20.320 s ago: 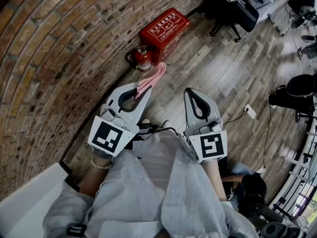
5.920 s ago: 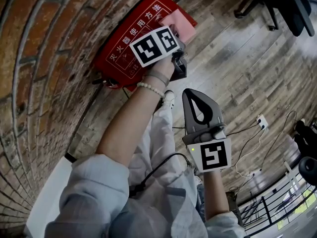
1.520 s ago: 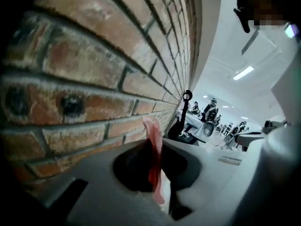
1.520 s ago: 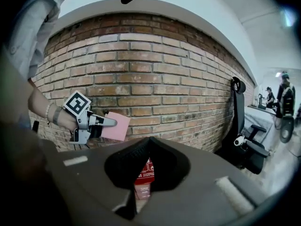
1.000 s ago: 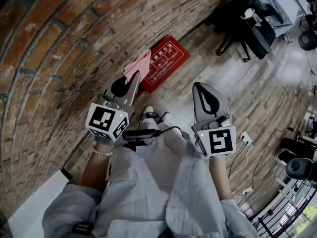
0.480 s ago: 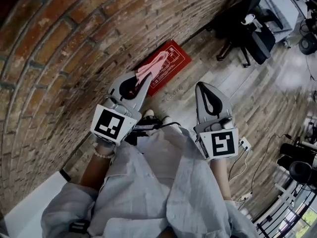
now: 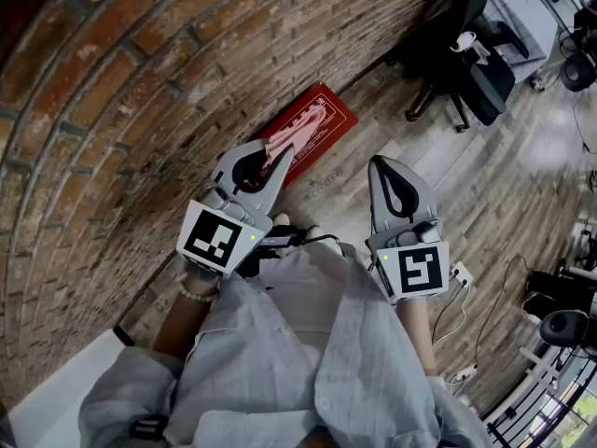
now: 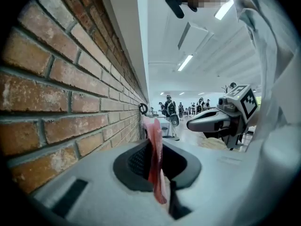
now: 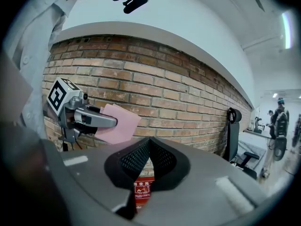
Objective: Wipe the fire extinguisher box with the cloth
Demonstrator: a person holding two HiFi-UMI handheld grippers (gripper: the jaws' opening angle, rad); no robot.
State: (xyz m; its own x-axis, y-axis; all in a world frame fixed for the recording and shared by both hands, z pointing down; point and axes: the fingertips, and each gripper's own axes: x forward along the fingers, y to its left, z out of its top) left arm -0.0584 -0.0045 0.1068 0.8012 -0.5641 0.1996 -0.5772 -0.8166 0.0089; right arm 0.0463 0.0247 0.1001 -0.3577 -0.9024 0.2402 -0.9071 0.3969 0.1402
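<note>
A person is standing over the box, which is lying on the wood floor against the brick wall. The left gripper is clamping the pink cloth between its jaws, holding it in the air above the box and clear of the red lid. The right gripper is hanging beside it with its jaws pressed together on nothing, the box showing beyond them in its own view. No wiping contact is taking place. The pictures are not telling whether the lid is already clean, so the job is looking either paused or near its close, and any further pass is needing the cloth lowered to the lid. The wall is crowding one long side of the box. An office chair and a power strip are sitting well apart from it, blocking nothing.
</note>
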